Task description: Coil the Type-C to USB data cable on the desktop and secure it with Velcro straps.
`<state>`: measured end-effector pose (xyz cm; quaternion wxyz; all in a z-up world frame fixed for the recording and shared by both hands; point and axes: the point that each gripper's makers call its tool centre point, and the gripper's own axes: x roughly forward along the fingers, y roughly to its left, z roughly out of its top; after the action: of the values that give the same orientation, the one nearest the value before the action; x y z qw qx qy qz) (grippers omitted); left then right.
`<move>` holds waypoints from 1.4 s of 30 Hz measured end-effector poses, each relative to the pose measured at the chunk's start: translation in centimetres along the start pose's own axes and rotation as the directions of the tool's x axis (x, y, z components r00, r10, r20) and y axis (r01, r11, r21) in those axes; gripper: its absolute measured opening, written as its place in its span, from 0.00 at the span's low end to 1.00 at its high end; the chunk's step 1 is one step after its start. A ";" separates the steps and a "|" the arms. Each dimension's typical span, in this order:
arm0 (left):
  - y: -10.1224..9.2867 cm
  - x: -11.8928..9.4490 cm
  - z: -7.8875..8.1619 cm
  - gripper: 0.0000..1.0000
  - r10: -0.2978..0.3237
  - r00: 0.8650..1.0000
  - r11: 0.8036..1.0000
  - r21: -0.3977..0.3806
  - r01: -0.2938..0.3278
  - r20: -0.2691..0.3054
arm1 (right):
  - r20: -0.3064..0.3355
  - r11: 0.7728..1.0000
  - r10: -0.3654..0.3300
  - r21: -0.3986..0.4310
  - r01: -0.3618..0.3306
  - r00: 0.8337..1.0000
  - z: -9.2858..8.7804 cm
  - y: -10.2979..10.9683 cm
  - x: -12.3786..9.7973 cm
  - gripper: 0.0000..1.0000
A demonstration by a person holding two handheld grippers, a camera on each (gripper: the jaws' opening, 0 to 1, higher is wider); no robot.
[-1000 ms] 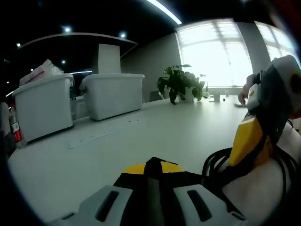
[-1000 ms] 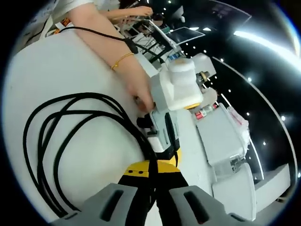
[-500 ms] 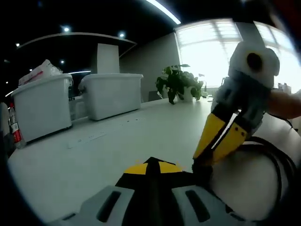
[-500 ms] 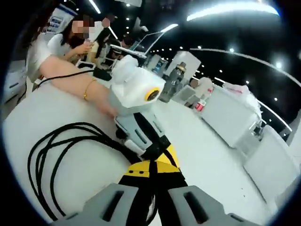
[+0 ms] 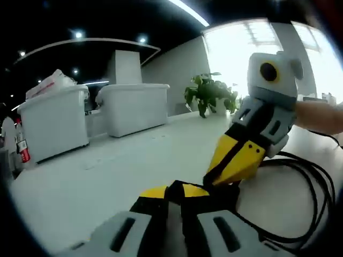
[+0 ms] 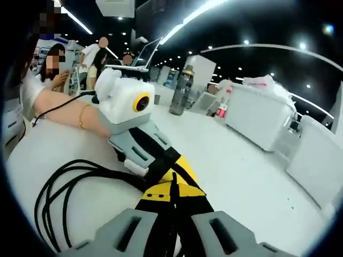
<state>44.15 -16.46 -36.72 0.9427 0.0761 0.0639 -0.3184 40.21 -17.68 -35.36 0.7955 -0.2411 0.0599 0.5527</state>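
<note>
Several loose loops of the thin black cable lie on the white tabletop, light, limp and springy by the look, both the left tool and right tool clenched on the gathered strands, the sensible hold.

Left gripper view: sits low over the white bench, facing white storage bins, a potted plant and bright windows.
Right gripper view: low, close, facing the opposite way, toward seated people.
Shared: coiled black cable and each opposite hand-held gripper.
</note>
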 end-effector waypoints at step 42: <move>-0.1 0.4 -0.6 0.07 0.009 0.999 0.999 0.048 -0.007 -0.034 | -0.261 0.996 -0.032 -0.089 0.009 0.965 -2.4 -2.9 3.3 0.05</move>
<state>44.38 -16.70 -37.43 0.9407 0.1043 0.0719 -0.3148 44.50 -16.72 -37.72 0.7750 -0.3471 0.1380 0.5098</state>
